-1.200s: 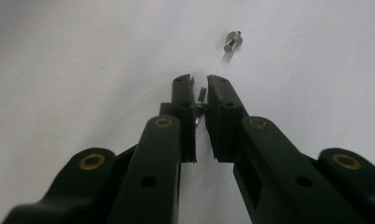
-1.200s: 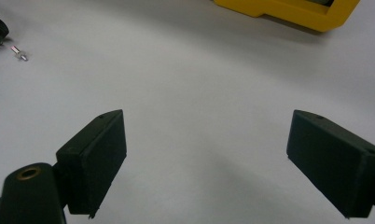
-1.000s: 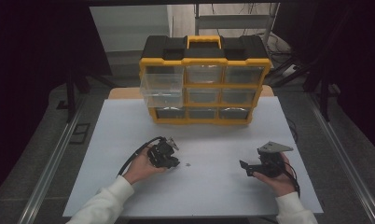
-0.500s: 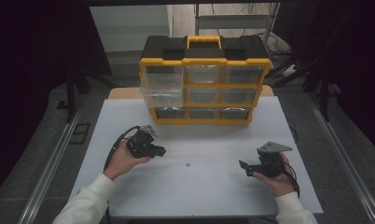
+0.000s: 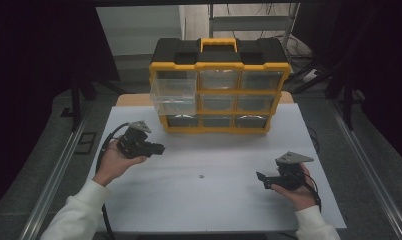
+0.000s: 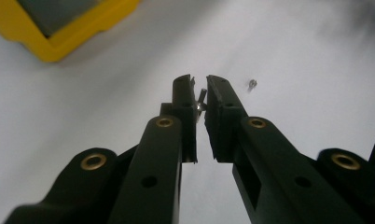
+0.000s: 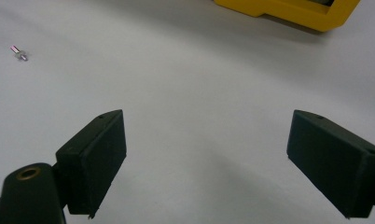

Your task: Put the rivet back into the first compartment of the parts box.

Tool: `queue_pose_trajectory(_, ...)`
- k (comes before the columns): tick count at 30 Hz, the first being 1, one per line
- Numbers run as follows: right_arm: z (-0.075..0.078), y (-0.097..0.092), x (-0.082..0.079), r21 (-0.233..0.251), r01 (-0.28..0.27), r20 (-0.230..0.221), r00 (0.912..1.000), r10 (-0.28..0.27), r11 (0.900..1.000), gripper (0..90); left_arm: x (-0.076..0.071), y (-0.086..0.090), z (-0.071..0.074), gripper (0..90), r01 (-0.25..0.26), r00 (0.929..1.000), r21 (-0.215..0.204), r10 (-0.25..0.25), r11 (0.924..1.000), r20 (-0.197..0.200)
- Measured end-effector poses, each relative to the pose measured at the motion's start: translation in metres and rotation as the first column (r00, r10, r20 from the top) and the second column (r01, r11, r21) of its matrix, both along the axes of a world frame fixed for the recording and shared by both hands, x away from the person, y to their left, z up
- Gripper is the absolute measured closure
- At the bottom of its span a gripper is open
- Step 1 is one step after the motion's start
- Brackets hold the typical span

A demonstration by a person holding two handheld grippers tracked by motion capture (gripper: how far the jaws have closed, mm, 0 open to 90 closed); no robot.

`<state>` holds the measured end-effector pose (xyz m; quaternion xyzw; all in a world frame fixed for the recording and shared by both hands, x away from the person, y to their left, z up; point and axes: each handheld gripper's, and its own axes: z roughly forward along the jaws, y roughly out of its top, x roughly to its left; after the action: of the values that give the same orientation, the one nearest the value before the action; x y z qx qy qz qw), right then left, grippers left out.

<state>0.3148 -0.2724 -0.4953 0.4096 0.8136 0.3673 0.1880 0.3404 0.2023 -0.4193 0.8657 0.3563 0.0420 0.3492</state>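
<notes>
The left gripper is pinching a small metal screw between its nearly closed jaws, above the white table. A second small screw is lying on the table between the two hands. The right gripper is resting with its jaws spread wide and nothing between them. The yellow-and-black organizer is standing upright at the far table edge; its upper-left clear drawer is protruding, contents indiscernible.
</notes>
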Motion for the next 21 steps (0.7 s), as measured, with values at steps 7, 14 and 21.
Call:
queue_pose_trajectory(7, 0.0, 0.0, 0.0, 0.003, 0.0, -0.001, 1.0, 0.0, 1.0, 11.9, -0.001, 0.013, 0.019, 83.3, -0.026, 0.9992, -0.009, 0.027, 0.9996, 0.029)
queue_pose_trajectory(14, 0.0, 0.0, 0.0, 0.005, 0.001, -0.001, 1.0, -0.001, 1.0, 11.9, -0.001, 0.023, 0.036, 83.3, -0.041, 0.9978, -0.021, 0.042, 0.9989, 0.052)
queue_pose_trajectory(21, 0.0, 0.0, 0.0, 0.005, 0.003, -0.001, 1.0, -0.003, 1.0, 11.9, 0.001, 0.041, 0.068, 83.3, -0.064, 0.9941, -0.08, 0.071, 0.9947, 0.082)
